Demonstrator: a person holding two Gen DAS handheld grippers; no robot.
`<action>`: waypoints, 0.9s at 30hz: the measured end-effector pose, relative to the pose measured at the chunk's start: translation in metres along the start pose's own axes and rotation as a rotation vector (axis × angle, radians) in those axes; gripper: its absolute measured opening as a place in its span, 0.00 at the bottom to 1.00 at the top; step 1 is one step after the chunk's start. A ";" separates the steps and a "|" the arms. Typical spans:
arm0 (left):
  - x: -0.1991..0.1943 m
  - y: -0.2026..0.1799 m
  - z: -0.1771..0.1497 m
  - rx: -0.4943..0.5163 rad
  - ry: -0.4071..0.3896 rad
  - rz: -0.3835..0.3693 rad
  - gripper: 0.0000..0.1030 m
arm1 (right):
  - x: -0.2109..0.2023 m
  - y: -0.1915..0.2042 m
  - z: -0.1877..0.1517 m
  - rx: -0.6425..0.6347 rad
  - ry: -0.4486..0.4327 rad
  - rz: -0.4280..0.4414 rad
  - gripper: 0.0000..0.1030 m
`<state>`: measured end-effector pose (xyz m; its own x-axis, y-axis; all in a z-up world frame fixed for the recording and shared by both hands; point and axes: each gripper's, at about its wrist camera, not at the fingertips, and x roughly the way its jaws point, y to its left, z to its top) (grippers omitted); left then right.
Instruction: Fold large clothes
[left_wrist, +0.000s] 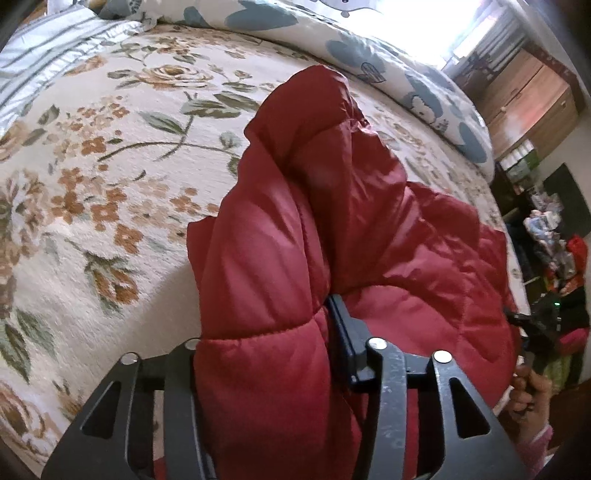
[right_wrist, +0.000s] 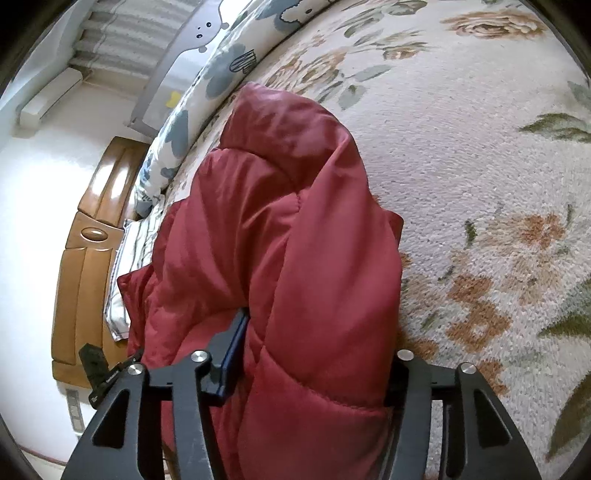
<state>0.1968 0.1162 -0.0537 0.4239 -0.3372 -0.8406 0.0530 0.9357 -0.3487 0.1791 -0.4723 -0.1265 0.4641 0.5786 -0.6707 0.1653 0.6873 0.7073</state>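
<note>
Both hand-held grippers, left hand-held gripper (left_wrist: 266, 332) and right hand-held gripper (right_wrist: 317, 332), each pinching a thick fold of the red puffer jacket (left_wrist: 295, 221) over the floral bed (left_wrist: 110, 166), lower centre.

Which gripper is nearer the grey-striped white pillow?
Left: the left gripper holds the red quilted jacket on the striped pillow side, the right gripper on the far side.

Red jacket (left_wrist: 280, 229): quilted, stitched synthetic cloth, smooth with a soft sheen.
Floral bedspread (left_wrist: 110, 155): matt woven cloth, nubby pile.
Blue-print quilt (left_wrist: 369, 48), at 12 o'clock: smooth matt cotton-like cloth.
Headboard (right_wrist: 88, 236), at 9 o'clock: glossy varnished wood.
Left tool (left_wrist: 266, 354) and right tool (right_wrist: 314, 354): matt black plastic-looking frames with bright metal pins.
</note>
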 end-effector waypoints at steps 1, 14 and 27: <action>0.001 -0.001 -0.001 0.001 -0.007 0.017 0.49 | 0.001 0.000 0.000 -0.002 -0.004 -0.008 0.59; -0.006 -0.004 0.001 -0.003 -0.054 0.096 0.65 | -0.006 0.001 -0.002 -0.008 -0.033 -0.088 0.78; -0.012 -0.009 0.012 0.009 -0.097 0.178 0.70 | -0.016 0.022 0.004 -0.120 -0.082 -0.223 0.81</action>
<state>0.2025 0.1130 -0.0356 0.5125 -0.1550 -0.8446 -0.0230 0.9807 -0.1939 0.1784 -0.4680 -0.0997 0.4978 0.3723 -0.7833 0.1696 0.8439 0.5090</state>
